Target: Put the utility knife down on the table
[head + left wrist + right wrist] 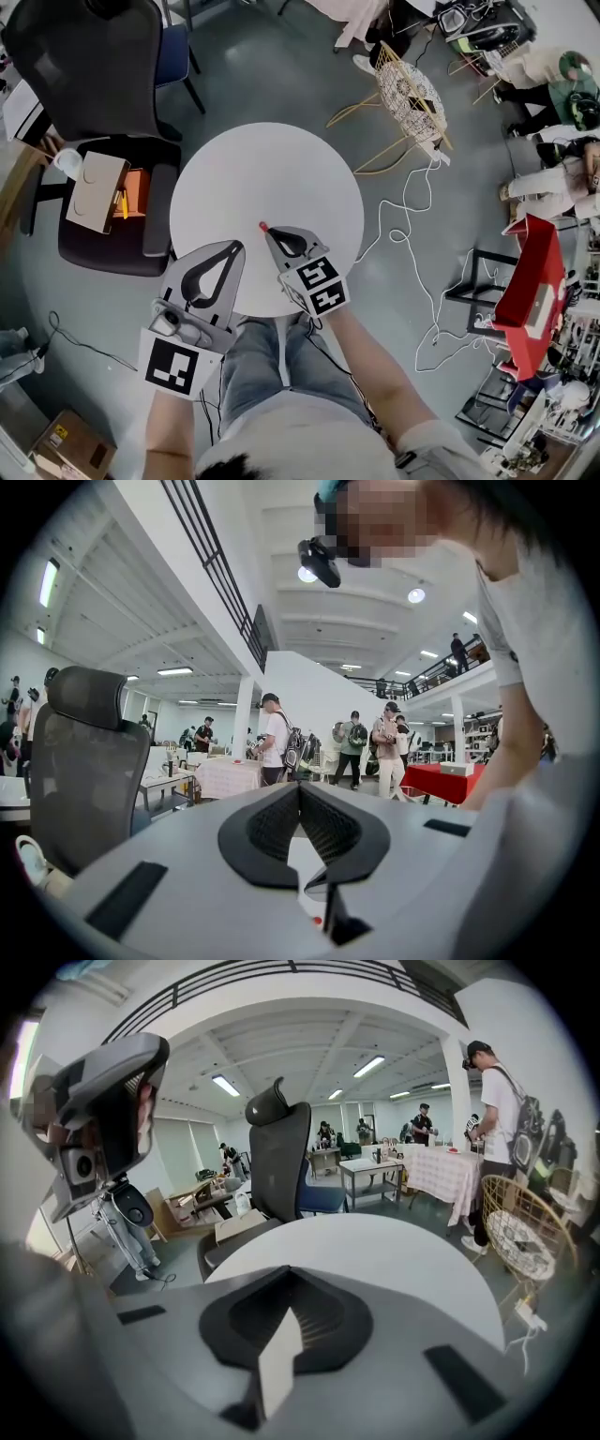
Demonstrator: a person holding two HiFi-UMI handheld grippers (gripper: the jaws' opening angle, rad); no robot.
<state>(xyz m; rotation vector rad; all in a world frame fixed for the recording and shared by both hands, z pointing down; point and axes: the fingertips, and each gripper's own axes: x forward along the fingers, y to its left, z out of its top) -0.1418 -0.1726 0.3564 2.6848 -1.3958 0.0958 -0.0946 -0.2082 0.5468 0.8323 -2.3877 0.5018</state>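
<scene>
Over the near part of the round white table (272, 169), my right gripper (270, 232) is shut on the utility knife. Only the knife's red end (263, 226) sticks out past the jaw tips. In the right gripper view the knife (279, 1358) shows as a pale strip clamped between the dark jaws of that gripper (283, 1283), with the table (375, 1241) beyond. I cannot tell whether the knife touches the table. My left gripper (234, 247) hangs at the table's near left edge, shut and holding nothing. The left gripper (300, 787) points out across the room.
A black office chair (94, 66) stands left of the table, with a cardboard box (94, 192) on a second seat. A gold wire stool (408, 94), a white cable (412, 234) and a red box (530, 281) are on the floor to the right. People stand further off.
</scene>
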